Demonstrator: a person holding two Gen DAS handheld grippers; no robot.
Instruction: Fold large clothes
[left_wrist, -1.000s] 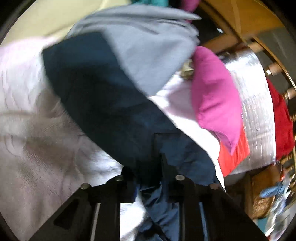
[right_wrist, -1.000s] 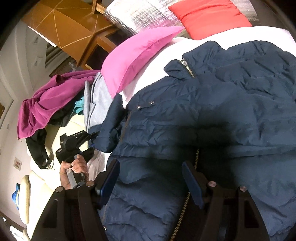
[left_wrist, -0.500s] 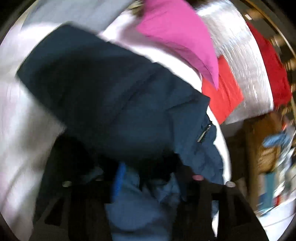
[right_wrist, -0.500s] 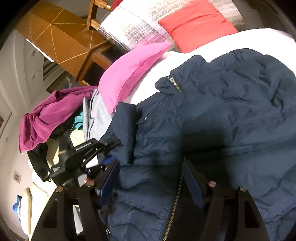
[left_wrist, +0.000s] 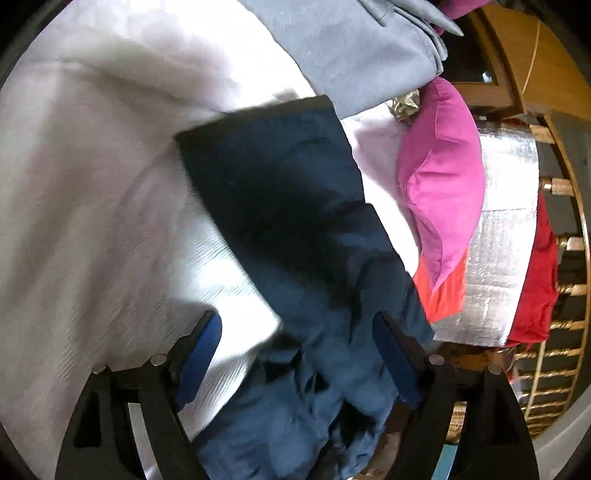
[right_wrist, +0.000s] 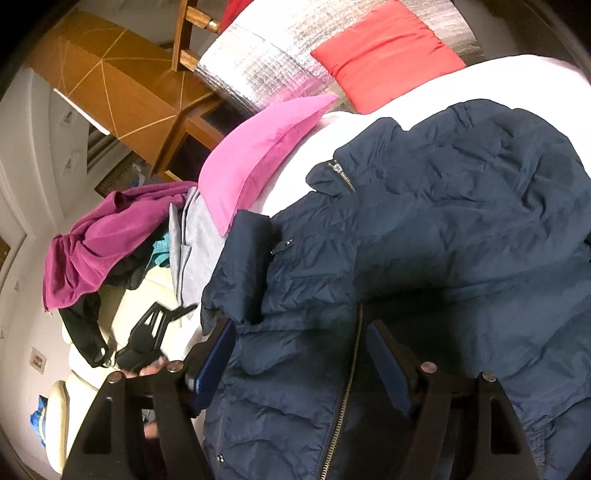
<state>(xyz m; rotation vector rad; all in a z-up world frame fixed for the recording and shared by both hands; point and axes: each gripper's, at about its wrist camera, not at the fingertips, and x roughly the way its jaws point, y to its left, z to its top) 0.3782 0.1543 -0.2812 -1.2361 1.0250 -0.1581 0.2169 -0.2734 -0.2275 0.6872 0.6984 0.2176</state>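
A navy puffer jacket (right_wrist: 424, 240) with a brass zipper lies spread on the white bedspread (left_wrist: 92, 221). Its sleeve (left_wrist: 288, 206) is laid over toward the jacket's front, and the right wrist view shows it folded at the jacket's left side (right_wrist: 243, 269). My left gripper (left_wrist: 295, 332) hovers over the sleeve's near end. Its jaws are opening, with cloth below and between them but not pressed. In the right wrist view the left gripper (right_wrist: 155, 328) sits left of the jacket, held by a hand (right_wrist: 147, 369). My right gripper (right_wrist: 299, 332) stands open over the zipper and is widening slightly, gripping nothing.
A pink pillow (right_wrist: 258, 147) and a red pillow (right_wrist: 384, 55) lean on a silver quilted mat (right_wrist: 266, 59) at the bed's head. A grey garment (left_wrist: 351, 48) and a magenta one (right_wrist: 107, 240) are piled at the left. Wooden furniture (right_wrist: 122, 85) stands behind, with spindled rails (left_wrist: 561, 295) alongside.
My left gripper let go of the sleeve and its jaws spread wide, leaving the sleeve lying across the jacket. The right gripper shifted only slightly.
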